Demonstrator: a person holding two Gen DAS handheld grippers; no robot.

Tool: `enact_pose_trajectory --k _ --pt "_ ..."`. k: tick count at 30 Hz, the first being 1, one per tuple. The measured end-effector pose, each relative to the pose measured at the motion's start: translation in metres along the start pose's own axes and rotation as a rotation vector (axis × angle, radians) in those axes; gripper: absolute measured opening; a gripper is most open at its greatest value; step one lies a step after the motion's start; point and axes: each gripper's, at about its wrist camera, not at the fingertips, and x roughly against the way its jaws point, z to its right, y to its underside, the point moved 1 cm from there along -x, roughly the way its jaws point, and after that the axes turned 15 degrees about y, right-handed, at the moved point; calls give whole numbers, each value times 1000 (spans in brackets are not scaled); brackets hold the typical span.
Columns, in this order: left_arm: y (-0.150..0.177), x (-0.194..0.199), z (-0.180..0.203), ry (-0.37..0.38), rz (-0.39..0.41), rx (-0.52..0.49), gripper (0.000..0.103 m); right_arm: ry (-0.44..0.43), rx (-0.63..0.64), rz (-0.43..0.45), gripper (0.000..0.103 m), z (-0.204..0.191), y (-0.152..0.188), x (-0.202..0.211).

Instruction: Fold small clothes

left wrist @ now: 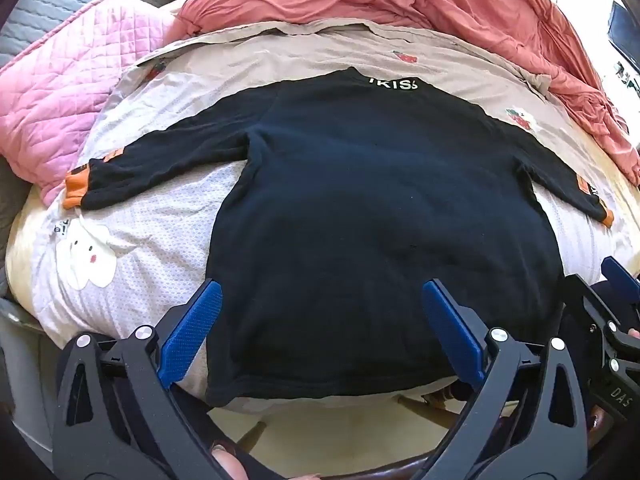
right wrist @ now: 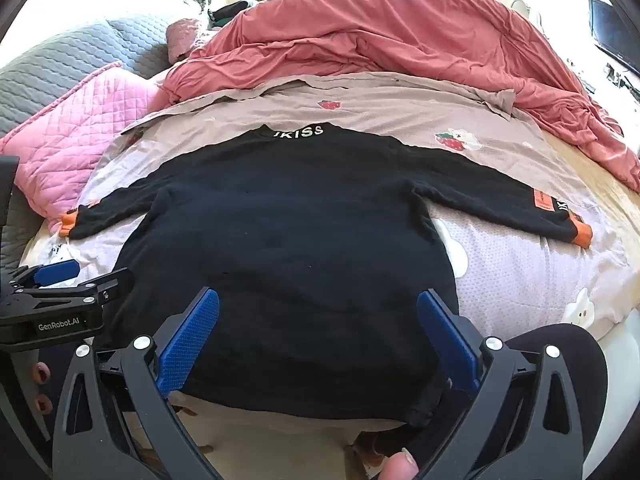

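Black shirt (left wrist: 360, 208) lies flat on bed sheet (left wrist: 168, 248), sleeves spread, orange cuffs. Left gripper (left wrist: 320, 304) wide open over hem, not touching. Right gripper (left wrist: 616, 280) at right edge, state unclear. Pink quilt (left wrist: 60, 108) far left.

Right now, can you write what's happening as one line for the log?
stage: fold not begun | black long-sleeved top: flat on bed sheet, sleeves spread | left gripper: open, near hem | right gripper: open, near hem

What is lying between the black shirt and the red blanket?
In both views, only the beige sheet with strawberry prints lies between the black shirt and the red blanket.
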Motion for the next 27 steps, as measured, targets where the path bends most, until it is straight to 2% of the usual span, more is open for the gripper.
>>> enact_pose_trajectory --k 9,10,27 --pt "-7 2 4 -4 -5 10 94 -2 -4 -4 99 0 2 3" --pt "2 0 3 -6 -2 -13 94 -8 -8 -11 99 0 -1 -1" --pt "1 0 0 0 2 -8 94 12 4 -9 99 3 1 -1"
